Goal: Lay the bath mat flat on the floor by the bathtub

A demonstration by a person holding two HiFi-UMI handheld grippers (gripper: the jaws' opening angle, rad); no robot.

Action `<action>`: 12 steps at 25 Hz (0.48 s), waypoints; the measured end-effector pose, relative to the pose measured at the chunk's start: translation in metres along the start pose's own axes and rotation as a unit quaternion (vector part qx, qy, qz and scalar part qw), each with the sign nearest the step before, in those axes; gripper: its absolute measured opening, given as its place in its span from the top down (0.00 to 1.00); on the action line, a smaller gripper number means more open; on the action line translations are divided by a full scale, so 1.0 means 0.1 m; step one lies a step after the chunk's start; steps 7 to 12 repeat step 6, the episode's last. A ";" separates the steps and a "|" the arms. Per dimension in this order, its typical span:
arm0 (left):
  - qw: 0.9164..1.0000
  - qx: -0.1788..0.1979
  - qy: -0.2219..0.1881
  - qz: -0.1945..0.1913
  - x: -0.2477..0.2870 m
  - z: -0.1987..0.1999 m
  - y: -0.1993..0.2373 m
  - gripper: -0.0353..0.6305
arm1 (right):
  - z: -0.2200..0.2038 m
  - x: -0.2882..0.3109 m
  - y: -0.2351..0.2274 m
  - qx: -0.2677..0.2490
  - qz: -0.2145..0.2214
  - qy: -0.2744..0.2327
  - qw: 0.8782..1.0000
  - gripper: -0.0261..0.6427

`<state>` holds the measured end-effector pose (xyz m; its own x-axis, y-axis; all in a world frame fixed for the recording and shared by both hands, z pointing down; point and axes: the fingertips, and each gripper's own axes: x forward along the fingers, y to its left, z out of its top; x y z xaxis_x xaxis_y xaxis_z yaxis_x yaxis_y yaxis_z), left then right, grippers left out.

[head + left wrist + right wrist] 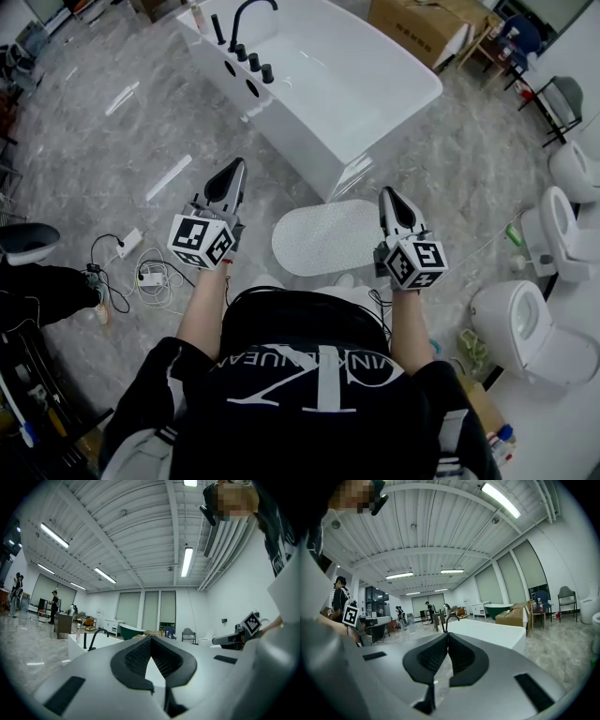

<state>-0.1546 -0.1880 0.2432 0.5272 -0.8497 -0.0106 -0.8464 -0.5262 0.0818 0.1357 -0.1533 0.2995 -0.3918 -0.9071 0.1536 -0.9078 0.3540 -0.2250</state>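
The white oval bath mat (328, 236) lies flat on the grey marble floor, just in front of the corner of the white bathtub (375, 94). My left gripper (234, 169) is held above the floor to the mat's left, jaws shut with nothing between them. My right gripper (387, 194) hovers over the mat's right end, also shut and holding nothing. In the left gripper view the shut jaws (151, 638) point level across the room, with the tub (79, 644) behind them. The right gripper view shows its shut jaws (446, 634) before the tub (492, 631).
A black faucet (246, 17) stands on the tub's far rim. Toilets (530, 328) line the right wall. A cardboard box (417, 28) sits beyond the tub. A power strip and cables (141, 267) lie on the floor at left. People stand far off (341, 595).
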 end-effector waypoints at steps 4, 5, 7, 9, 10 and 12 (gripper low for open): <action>1.000 -0.002 0.001 -0.001 -0.01 -0.01 0.00 0.93 | -0.01 -0.02 0.00 0.003 -0.005 0.001 1.000 0.92; 1.000 -0.002 0.002 -0.002 -0.01 -0.02 -0.01 0.93 | -0.01 -0.03 0.00 0.003 -0.006 0.001 1.000 0.92; 1.000 -0.002 0.003 -0.002 -0.01 -0.03 -0.02 0.93 | -0.02 -0.04 -0.01 0.004 -0.007 0.001 1.000 0.92; 1.000 -0.002 0.003 -0.002 -0.01 -0.03 -0.02 0.93 | -0.02 -0.04 -0.01 0.004 -0.007 0.001 1.000 0.92; 1.000 -0.002 0.003 -0.002 -0.01 -0.03 -0.02 0.93 | -0.02 -0.04 -0.01 0.004 -0.007 0.001 1.000 0.92; 1.000 -0.002 0.003 -0.002 -0.01 -0.03 -0.02 0.93 | -0.02 -0.04 -0.01 0.004 -0.007 0.001 1.000 0.92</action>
